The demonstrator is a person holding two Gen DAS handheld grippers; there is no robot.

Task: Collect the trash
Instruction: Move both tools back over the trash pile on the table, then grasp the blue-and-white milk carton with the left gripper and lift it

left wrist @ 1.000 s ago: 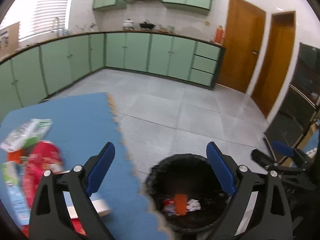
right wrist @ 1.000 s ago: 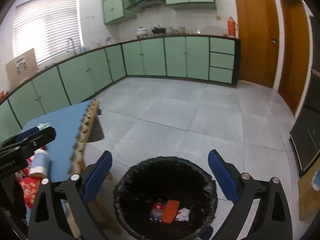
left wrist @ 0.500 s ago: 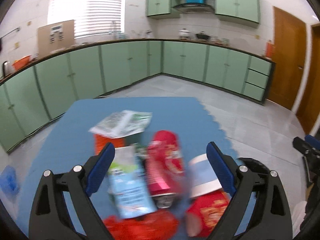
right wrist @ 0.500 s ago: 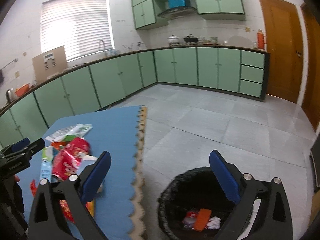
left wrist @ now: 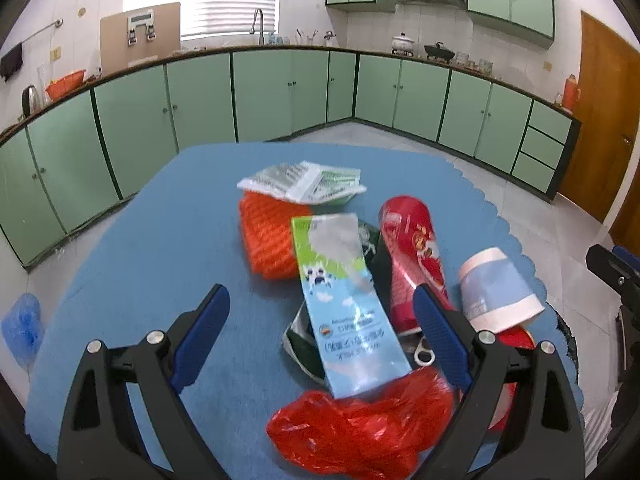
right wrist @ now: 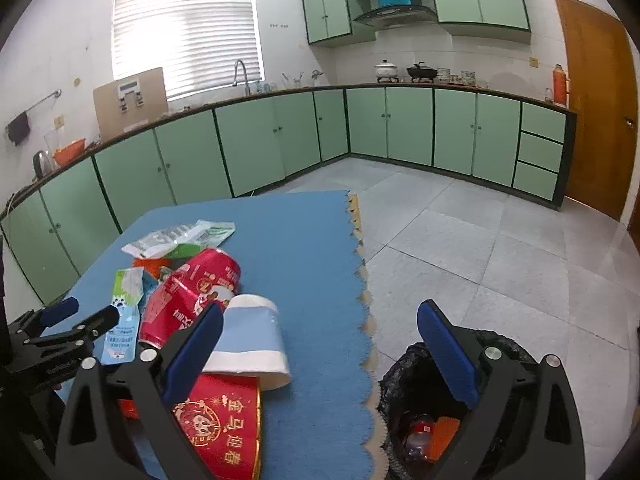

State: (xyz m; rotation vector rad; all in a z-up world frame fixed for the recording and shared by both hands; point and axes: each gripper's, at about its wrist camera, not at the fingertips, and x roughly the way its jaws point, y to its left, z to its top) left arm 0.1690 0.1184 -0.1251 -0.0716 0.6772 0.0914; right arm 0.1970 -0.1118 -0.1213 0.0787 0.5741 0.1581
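Observation:
Trash lies heaped on a blue mat point(left wrist: 168, 240): a milk carton point(left wrist: 344, 304), a red can point(left wrist: 416, 252), a blue-and-white paper cup point(left wrist: 496, 292), an orange mesh piece point(left wrist: 272, 236), a white-green wrapper point(left wrist: 304, 182) and a red plastic bag point(left wrist: 360, 428). My left gripper point(left wrist: 320, 332) hangs open over the pile, holding nothing. My right gripper point(right wrist: 320, 348) is open too, spanning the mat's scalloped edge between the paper cup point(right wrist: 252, 336) and the black bin point(right wrist: 440, 420). Beside the cup lie the red can point(right wrist: 192, 296) and a red printed paper point(right wrist: 224, 424). The bin holds a bottle and an orange item.
Green cabinets point(right wrist: 400, 124) run along the far walls under a counter. Grey tiled floor point(right wrist: 480, 240) spreads to the right of the mat. A wooden door point(right wrist: 600, 100) stands at far right. A blue bag point(left wrist: 22, 324) lies on the floor at left.
Both grippers have swung left, away from the bin and toward the trash pile. The left view went from the bin to the pile between its fingers. Both stayed open.

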